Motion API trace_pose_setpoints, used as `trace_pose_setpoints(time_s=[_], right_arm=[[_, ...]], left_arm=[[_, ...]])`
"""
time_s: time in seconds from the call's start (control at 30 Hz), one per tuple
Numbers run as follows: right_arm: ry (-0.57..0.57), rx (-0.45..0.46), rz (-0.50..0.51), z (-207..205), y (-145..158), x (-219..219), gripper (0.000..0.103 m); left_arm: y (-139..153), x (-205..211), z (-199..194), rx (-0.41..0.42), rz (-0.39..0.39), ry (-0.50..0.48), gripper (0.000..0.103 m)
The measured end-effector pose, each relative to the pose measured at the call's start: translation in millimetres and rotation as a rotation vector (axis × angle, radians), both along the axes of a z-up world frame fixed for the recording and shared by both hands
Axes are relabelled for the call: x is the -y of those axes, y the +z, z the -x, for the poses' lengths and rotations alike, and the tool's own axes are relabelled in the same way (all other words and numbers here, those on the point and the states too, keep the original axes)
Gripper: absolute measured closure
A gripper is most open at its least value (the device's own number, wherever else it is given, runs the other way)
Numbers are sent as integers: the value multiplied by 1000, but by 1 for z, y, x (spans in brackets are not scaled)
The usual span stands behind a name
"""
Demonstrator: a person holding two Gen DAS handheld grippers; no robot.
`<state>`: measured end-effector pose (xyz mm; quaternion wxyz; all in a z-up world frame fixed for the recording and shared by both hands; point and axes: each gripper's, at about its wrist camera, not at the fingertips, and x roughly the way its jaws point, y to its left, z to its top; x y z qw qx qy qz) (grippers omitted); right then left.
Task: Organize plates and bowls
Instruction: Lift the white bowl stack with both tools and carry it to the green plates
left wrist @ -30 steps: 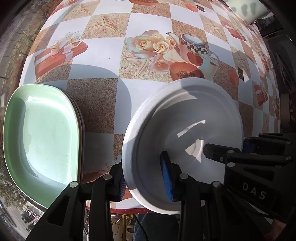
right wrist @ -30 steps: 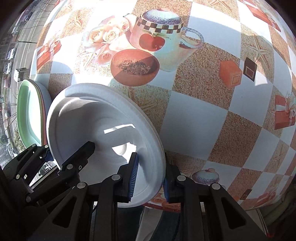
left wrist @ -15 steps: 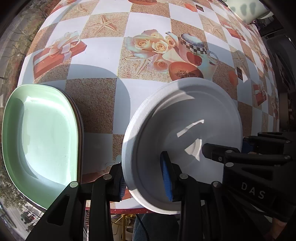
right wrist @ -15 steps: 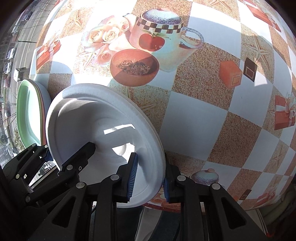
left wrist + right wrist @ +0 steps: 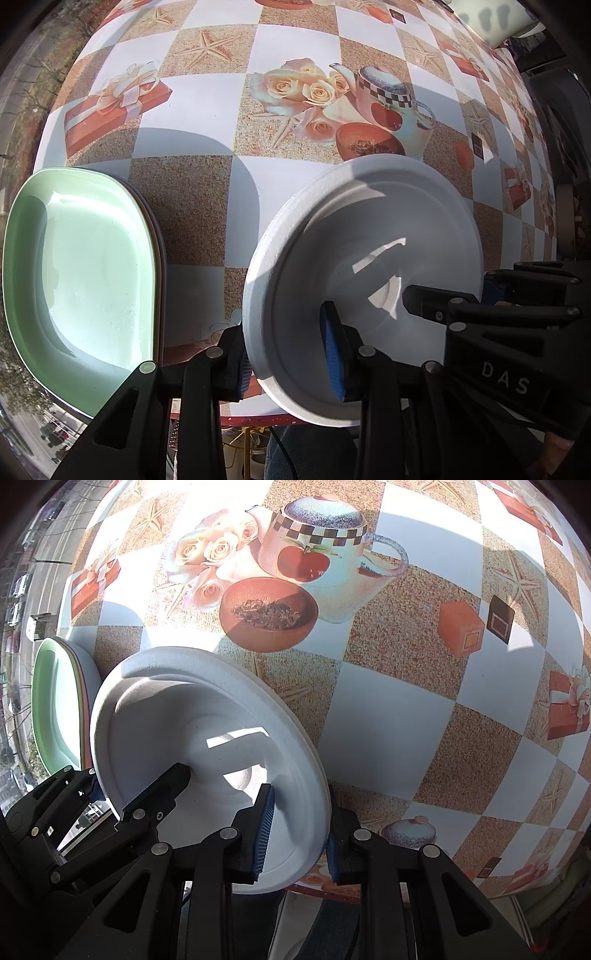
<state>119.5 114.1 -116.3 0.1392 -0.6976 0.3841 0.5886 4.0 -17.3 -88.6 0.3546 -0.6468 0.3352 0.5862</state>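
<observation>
Blue-padded fingers (image 5: 334, 350) of our left gripper (image 5: 284, 354) are clamped on the near-left rim of the white plate (image 5: 369, 236); our right gripper (image 5: 295, 830) pinches its near-right rim the same way, so we hold it tilted between both, above the near edge of the table (image 5: 207, 155). Out past our left fingers, just beside the plate, sits the green plate (image 5: 74, 266) topping a stack. We judge the plate must travel leftward onto it, our left hand being nearer.

Sunlit table (image 5: 207, 192) under a checkered tablecloth (image 5: 406, 709) printed with teapots.
</observation>
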Motion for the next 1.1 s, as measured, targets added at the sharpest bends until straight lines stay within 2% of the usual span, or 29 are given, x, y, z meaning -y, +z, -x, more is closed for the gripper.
trace_pose_setpoints(time_s=[0.7, 0.87, 1.1], right_arm=[[-3, 12, -10, 1, 5, 3, 77], [-20, 2, -21, 0, 16, 0, 77], [-23, -41, -73, 8, 47, -9, 77]], left_arm=[[3, -7, -7, 9, 11, -31, 67], [20, -17, -11, -15, -20, -53, 67], [51, -36, -7, -68, -80, -34, 67]])
